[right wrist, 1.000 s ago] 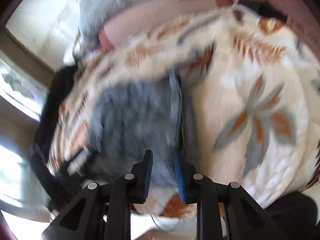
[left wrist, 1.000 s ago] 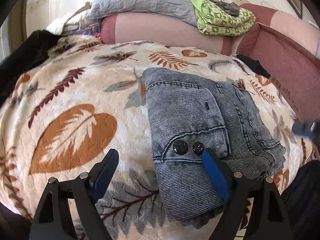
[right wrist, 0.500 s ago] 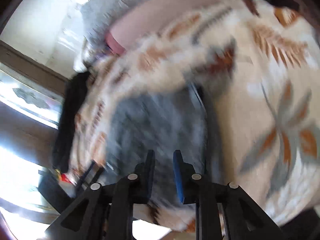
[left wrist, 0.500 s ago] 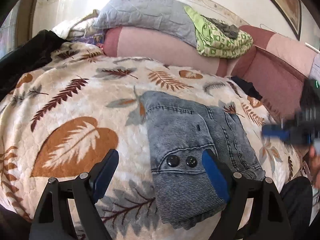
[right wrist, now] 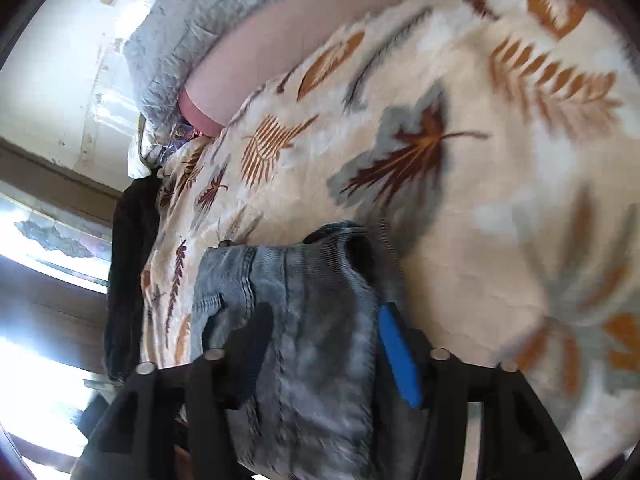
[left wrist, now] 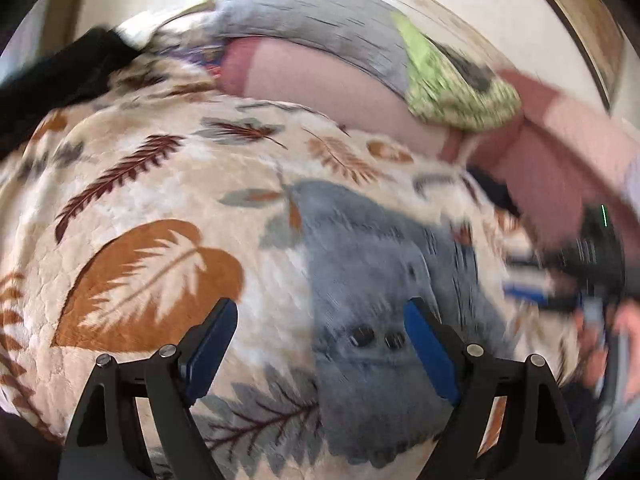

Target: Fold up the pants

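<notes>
Two tools are in play, and I find neither pressing on the cloth. The faded blue-grey denim pants, already doubled into a compact bundle with two dark buttons facing up, lie on the cream fleece blanket with the rust and grey leaf print that covers the bed, toward the near edge. My left tool hangs spread wide above the bundle's near left corner; one blue pad stands over bare blanket and the other over the buttoned waistband, pinching nothing. I judge it is parked there to leave the bundle undisturbed while remaining ready to steady that side. My right tool sits low over the far flank of the bundle, and its jaws have just been opening. Denim lies between the blue pad and the opposite dark pad, but neither appears to squeeze it, so I read this as cloth let go rather than cloth held. The right wrist view shows a raised lip of fabric just ahead of the pads, which suggests the fold was laid down there. Blur in the left wrist view hides finer detail. A grey quilted pillow and a green patterned cloth rest on the pink bolster behind, well apart from the work.
</notes>
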